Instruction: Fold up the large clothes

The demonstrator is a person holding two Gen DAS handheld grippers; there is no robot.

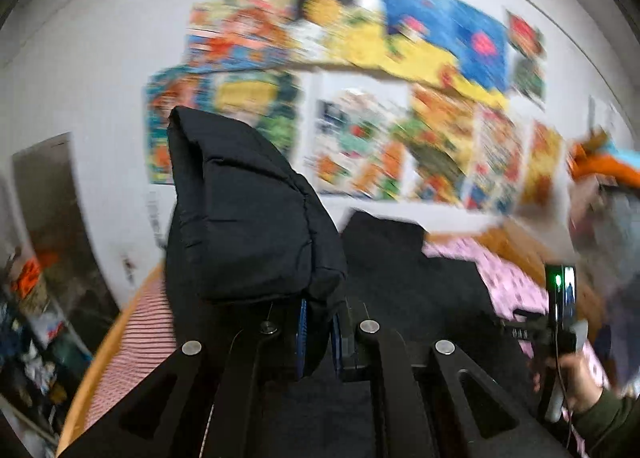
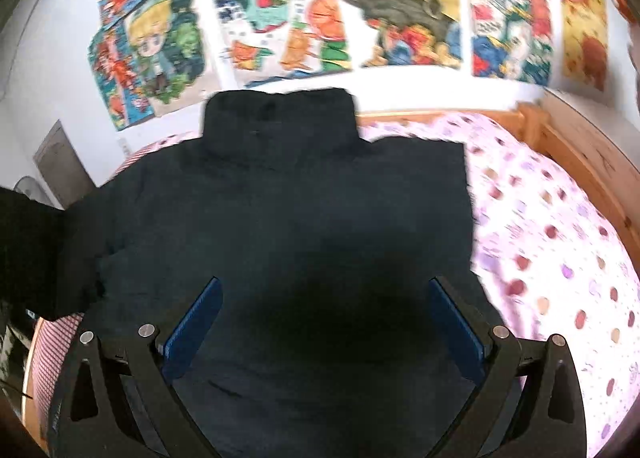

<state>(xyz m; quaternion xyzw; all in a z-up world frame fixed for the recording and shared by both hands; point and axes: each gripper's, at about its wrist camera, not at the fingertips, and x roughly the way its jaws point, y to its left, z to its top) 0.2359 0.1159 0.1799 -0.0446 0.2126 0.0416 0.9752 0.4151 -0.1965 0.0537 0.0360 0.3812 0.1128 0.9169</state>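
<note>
Black puffer jacket (image 2: 304, 225) lies spread on the polka-dot bed (image 2: 560, 258), right under the right hand-held gripper (image 2: 324, 322), whose jaws stand wide open with nothing in them. Left hand-held gripper (image 1: 320, 334) is clamped on a padded sleeve (image 1: 244, 217), which sticks up just ahead of it.

Colourful cartoon posters (image 1: 360, 69) on the white wall smeared by motion blur, figures unreadable. Cluttered shelf (image 1: 32, 322) at left edge blurred, contents indistinct. Black padded puffer jacket (image 2: 304, 217) cut off by lower frame edge; its raised sleeve (image 1: 244, 217) hiding the pads of the left hand-held gripper (image 1: 320, 334).
</note>
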